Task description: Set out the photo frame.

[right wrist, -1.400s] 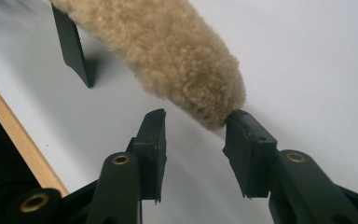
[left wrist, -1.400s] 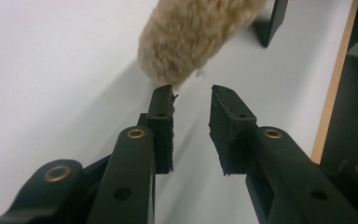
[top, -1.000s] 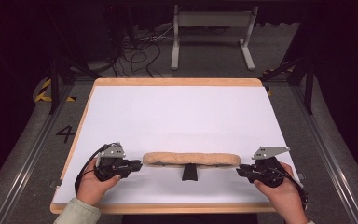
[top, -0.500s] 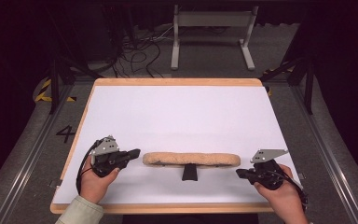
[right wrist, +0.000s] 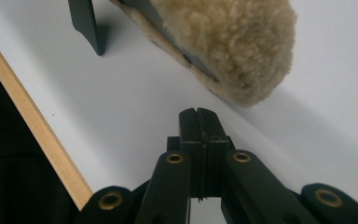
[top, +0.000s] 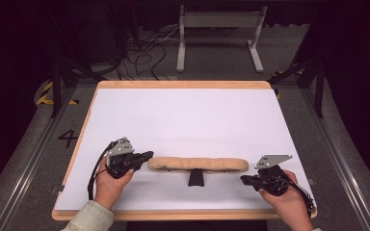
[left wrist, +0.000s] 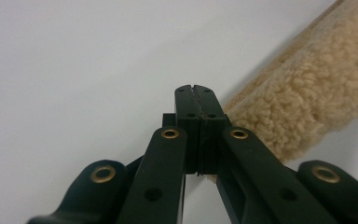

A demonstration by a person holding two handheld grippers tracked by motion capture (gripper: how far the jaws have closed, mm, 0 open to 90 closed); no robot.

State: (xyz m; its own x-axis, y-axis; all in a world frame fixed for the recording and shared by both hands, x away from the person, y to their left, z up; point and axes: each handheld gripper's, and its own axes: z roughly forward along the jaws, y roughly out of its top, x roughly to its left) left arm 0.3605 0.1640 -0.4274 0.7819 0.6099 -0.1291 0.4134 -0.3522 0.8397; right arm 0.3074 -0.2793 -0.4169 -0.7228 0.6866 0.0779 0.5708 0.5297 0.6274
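Left hand-held gripper (top: 144,156) sits low over the white table (top: 188,120) near its front left, held by the person's left hand (top: 110,179). Its jaws are pressed together with nothing between them, as the left gripper view confirms (left wrist: 196,93). Their tips point at the left end of a long tan fleece pad (top: 197,164) and lie just beside it; contact cannot be confirmed from the high view.

Right hand-held gripper (top: 244,180) is held by the right hand (top: 286,199) near the front right corner, jaws likewise closed on nothing (right wrist: 199,116). It rests just in front of the pad's right end, a strip of bare table between them.

Fleece pad lies lengthwise across the front half of the table, parallel to the front edge. A short black stem (top: 196,177), possibly a handle socket, projects from its middle toward the person. In the right gripper view a dark backing (right wrist: 168,28) shows along the pad's side.

Wooden edging (top: 183,84) borders the table.
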